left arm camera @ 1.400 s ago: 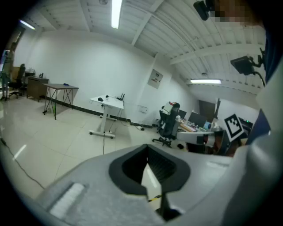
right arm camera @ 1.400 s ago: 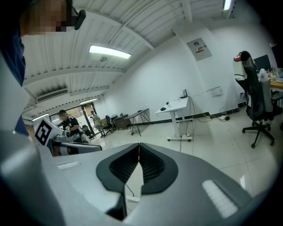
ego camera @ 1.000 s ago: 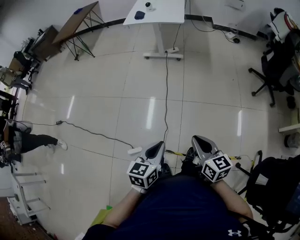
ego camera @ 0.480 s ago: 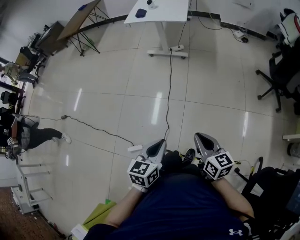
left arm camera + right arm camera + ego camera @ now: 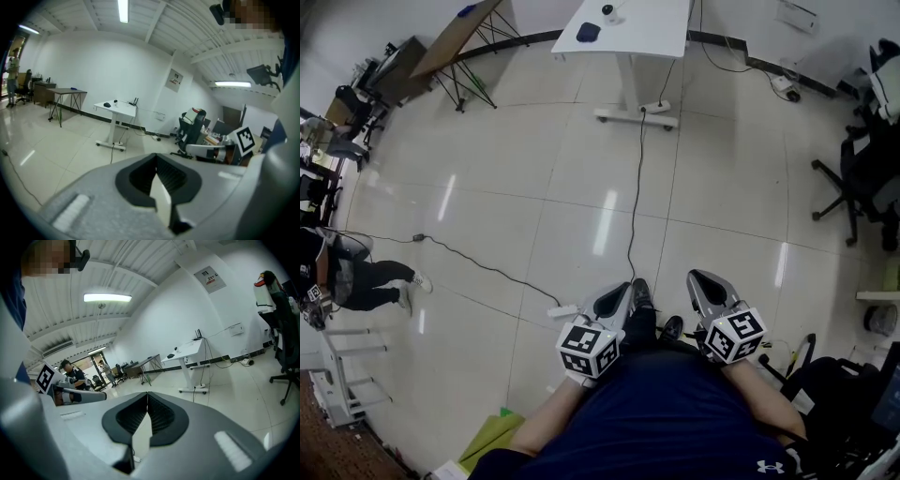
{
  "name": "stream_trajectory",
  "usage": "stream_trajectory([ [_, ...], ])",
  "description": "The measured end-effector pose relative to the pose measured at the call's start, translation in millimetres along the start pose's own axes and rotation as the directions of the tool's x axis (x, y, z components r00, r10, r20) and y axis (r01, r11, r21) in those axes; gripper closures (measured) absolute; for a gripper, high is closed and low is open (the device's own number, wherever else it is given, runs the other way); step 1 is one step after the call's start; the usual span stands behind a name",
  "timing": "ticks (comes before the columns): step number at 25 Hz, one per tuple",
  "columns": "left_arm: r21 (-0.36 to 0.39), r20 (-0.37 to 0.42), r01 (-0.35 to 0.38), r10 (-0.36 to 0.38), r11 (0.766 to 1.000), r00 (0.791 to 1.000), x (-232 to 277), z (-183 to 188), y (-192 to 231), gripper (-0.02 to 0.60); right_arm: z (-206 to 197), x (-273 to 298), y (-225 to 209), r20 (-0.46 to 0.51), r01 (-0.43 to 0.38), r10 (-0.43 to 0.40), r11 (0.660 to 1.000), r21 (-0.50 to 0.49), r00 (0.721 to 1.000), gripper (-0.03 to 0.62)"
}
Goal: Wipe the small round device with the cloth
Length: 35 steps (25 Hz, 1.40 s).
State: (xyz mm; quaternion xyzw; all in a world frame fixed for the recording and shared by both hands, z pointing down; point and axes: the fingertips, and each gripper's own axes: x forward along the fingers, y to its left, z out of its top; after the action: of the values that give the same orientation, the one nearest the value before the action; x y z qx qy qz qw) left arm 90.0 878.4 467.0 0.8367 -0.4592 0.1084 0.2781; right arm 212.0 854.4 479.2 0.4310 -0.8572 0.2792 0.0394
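Note:
Far ahead stands a white table [image 5: 652, 28] with a dark blue cloth [image 5: 588, 32] and a small round device [image 5: 609, 11] on its top. Both grippers are held close to my body, a long way short of the table. My left gripper [image 5: 622, 289] is shut with nothing between its jaws, and so is my right gripper [image 5: 696, 277]. In the left gripper view the table [image 5: 123, 108] is small beyond the left gripper [image 5: 157, 160]. In the right gripper view the table [image 5: 190, 348] shows above the right gripper [image 5: 147, 398].
A black cable [image 5: 634, 187] runs across the tiled floor from the table's base to a white power strip [image 5: 563, 308] near my feet. A wood-topped folding table [image 5: 455, 39] stands far left, office chairs [image 5: 858, 169] to the right, and a person [image 5: 352, 281] at the left.
The view has shifted a little forward over the floor, and one of my shoes now shows between the grippers. Both grippers stay shut and held in front of me.

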Motion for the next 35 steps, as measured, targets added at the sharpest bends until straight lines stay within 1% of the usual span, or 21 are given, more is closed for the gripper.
stream_trajectory([
  [8, -0.044, 0.067, 0.013, -0.01, 0.999, 0.998, 43.2, 55.1, 64.2, 0.58, 55.6, 76.5, -11.0, -0.014, 0.012, -0.013, 0.998, -0.061, 1.0, 0.582],
  [10, -0.05, 0.066, 0.019, -0.015, 0.999, 0.998, 51.7, 63.1, 74.5, 0.58, 66.3, 89.5, -10.9, -0.011, 0.015, -0.016, 0.998, -0.068, 1.0, 0.582],
  [12, -0.05, 0.088, 0.024, -0.019, 0.998, 0.996, 55.4, 75.4, 81.1, 0.58, 74.3, 101.6, -12.0, -0.01, 0.02, -0.02, 0.997, -0.077, 1.0, 0.582],
  [15, -0.039, 0.129, 0.012, -0.006, 0.999, 0.992, 60.6, 94.2, 95.6, 0.58, 86.4, 122.5, -16.8, -0.003, 0.028, -0.028, 0.996, -0.08, 1.0, 0.582],
  [17, -0.045, 0.138, -0.006, 0.012, 0.999, 0.99, 66.2, 101.0, 108.6, 0.579, 93.7, 137.1, -19.5, 0.0, 0.023, -0.023, 0.996, -0.091, 1.0, 0.582],
  [20, -0.057, 0.139, -0.034, 0.042, 0.998, 0.989, 78.8, 109.2, 124.8, 0.567, 104.7, 159.7, -26.5, 0.004, 0.004, -0.003, 0.993, -0.115, 1.0, 0.582],
  [22, -0.056, 0.141, -0.051, 0.058, 0.997, 0.988, 89.0, 117.5, 133.8, 0.555, 112.8, 177.8, -33.9, 0.013, -0.013, 0.015, 0.994, -0.111, 1.0, 0.582],
  [26, -0.046, 0.13, -0.084, 0.09, 0.995, 0.987, 113.6, 139.6, 152.0, 0.53, 133.7, 217.9, -42.5, 0.028, -0.095, 0.097, 0.993, -0.075, 0.995, 0.582],
  [30, -0.025, 0.132, -0.105, 0.108, 0.994, 0.985, 144.3, 173.1, 165.2, 0.518, 158.8, 249.8, -52.3, 0.028, -0.161, 0.164, 0.983, -0.087, 0.986, 0.582],
  [35, -0.005, 0.142, -0.128, 0.128, 0.992, 0.982, 180.9, 212.7, 170.7, 0.518, 187.9, 276.0, -75.4, 0.039, -0.199, 0.203, 0.977, -0.079, 0.978, 0.582],
])
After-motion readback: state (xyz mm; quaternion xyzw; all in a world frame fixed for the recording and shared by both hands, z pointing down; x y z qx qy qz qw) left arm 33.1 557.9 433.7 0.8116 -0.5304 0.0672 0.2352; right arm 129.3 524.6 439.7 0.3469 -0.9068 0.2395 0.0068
